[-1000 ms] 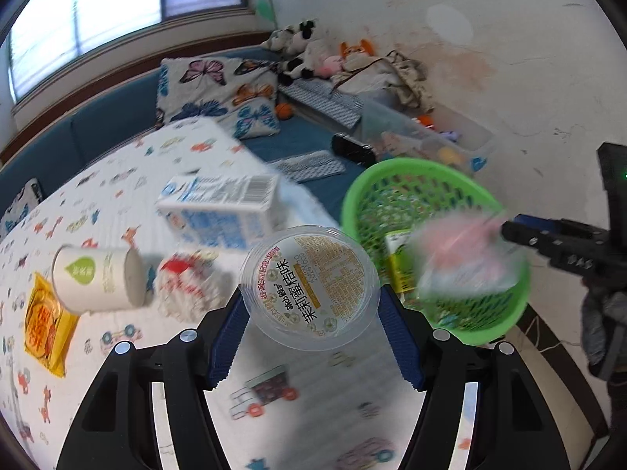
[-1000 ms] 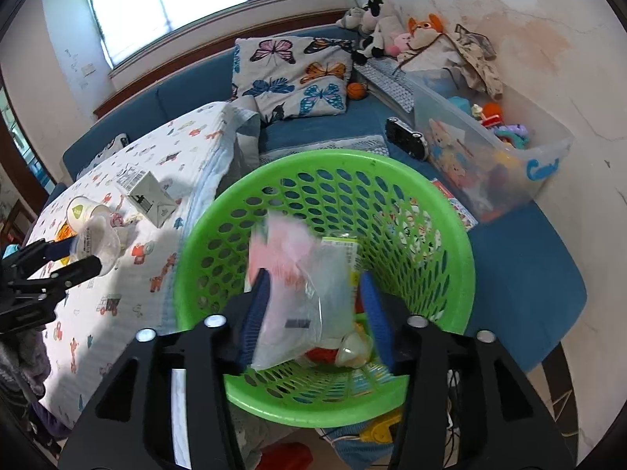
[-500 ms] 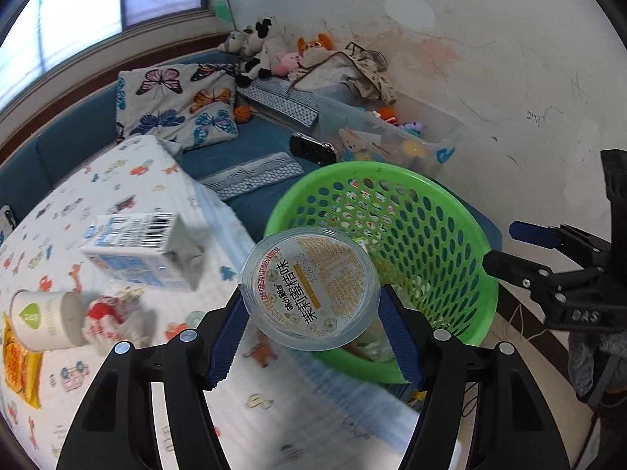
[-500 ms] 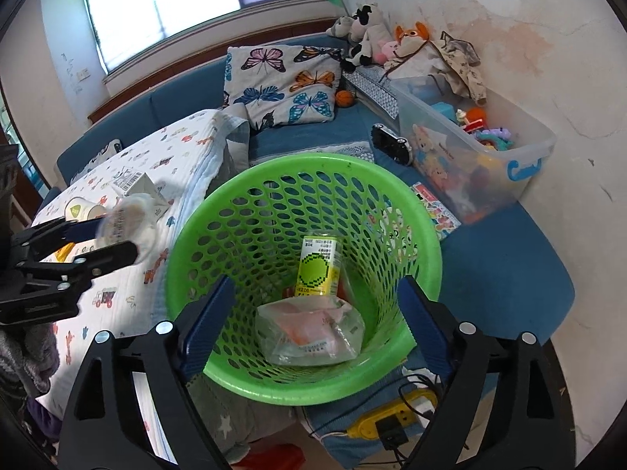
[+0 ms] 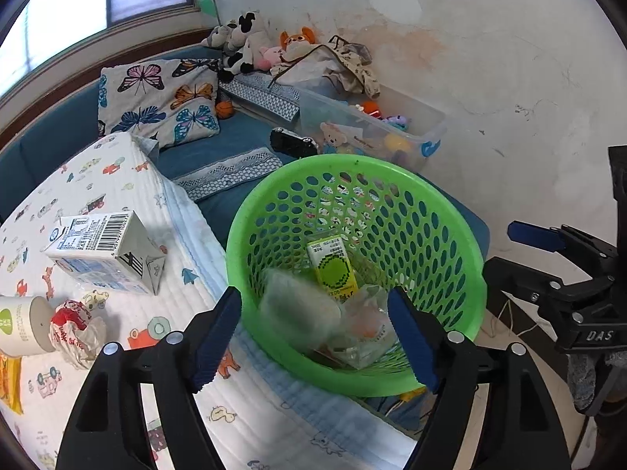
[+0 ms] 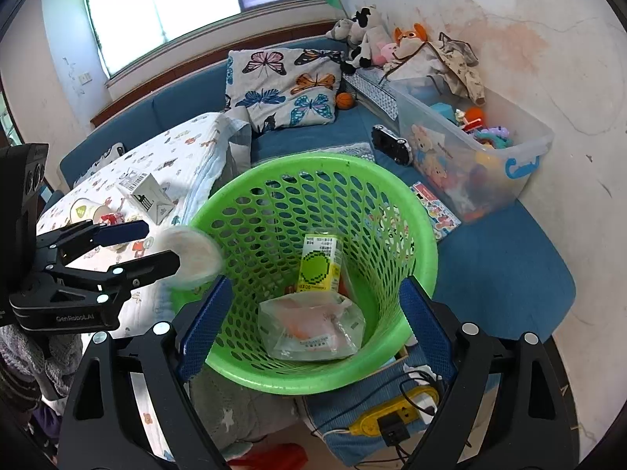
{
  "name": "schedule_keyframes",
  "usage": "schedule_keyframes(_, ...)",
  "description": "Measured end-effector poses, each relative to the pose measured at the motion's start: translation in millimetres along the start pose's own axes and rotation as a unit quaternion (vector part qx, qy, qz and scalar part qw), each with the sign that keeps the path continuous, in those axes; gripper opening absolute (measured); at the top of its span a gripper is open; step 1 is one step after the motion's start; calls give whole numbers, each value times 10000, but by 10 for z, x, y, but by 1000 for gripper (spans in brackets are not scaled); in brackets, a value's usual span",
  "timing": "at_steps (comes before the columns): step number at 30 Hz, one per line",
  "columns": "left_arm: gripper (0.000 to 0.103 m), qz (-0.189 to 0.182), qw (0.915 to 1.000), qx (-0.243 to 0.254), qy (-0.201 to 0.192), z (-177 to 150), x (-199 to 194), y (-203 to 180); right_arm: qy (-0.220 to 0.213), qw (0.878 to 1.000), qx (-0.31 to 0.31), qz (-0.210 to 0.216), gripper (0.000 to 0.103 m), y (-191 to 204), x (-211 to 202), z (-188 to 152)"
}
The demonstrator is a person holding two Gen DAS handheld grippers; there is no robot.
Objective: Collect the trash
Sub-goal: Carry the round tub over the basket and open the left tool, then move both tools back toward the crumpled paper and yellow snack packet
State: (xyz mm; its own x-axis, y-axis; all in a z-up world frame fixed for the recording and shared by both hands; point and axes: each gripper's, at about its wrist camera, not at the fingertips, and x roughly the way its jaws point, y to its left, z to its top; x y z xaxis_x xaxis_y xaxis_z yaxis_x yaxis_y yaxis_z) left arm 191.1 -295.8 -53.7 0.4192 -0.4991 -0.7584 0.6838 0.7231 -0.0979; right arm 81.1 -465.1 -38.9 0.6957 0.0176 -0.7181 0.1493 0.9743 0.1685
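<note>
The green basket [image 5: 352, 160] [image 6: 313, 160] stands below the table's edge and holds a yellow-green juice box [image 5: 333, 270] [image 6: 319, 262] and a clear plastic bag [image 6: 313, 329]. My left gripper [image 5: 313, 301] [image 6: 160, 244] hovers over the basket's near rim with its jaws opening. The clear lidded cup [image 5: 298, 309] [image 6: 192, 256] is a blur just off its fingertips, loose and dropping into the basket. Above the basket my right gripper [image 6: 315, 286] [image 5: 501, 250] stands open and holds nothing. A milk carton [image 5: 102, 250], a paper cup [image 5: 19, 325] and a crumpled wrapper [image 5: 74, 325] lie on the table.
The table wears a white cartoon-print cloth [image 5: 117, 180]. A yellow packet [image 5: 8, 380] lies at its left edge. Behind the basket are a blue bench, a butterfly pillow [image 6: 286, 82], a black toy car [image 5: 294, 143] and a clear toy bin [image 6: 470, 156]. A yellow power strip [image 6: 392, 419] lies on the floor.
My left gripper carried the cup right over the basket, then its jaws spread and the cup slipped out. My right gripper opened and its plastic bag fell into the basket.
</note>
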Motion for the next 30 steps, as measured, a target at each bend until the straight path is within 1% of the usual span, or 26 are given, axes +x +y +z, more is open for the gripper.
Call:
schedule_keyframes(6, 74, 83, 9999, -107, -97, -67, -157, 115, 7, 9999, -145, 83, 87, 112, 4, 24)
schedule_keyframes(10, 74, 297, 9992, -201, -154, -171, -301, 284, 17, 9994, -288, 177, 87, 251, 17, 36)
schedule_keyframes(17, 74, 671, 9958, -595, -207, -376, -544, 679, 65, 9975, -544, 441, 87, 549, 96, 82)
schedule_keyframes(24, 74, 1062, 9886, -1036, -260, -619, -802, 1120, 143, 9933, -862, 755, 87, 932, 199, 115)
schedule_keyframes(30, 74, 1394, 9802, -1373, -299, -806, -1013, 1489, 235, 9877, -1147, 1035, 87, 1295, 308, 132)
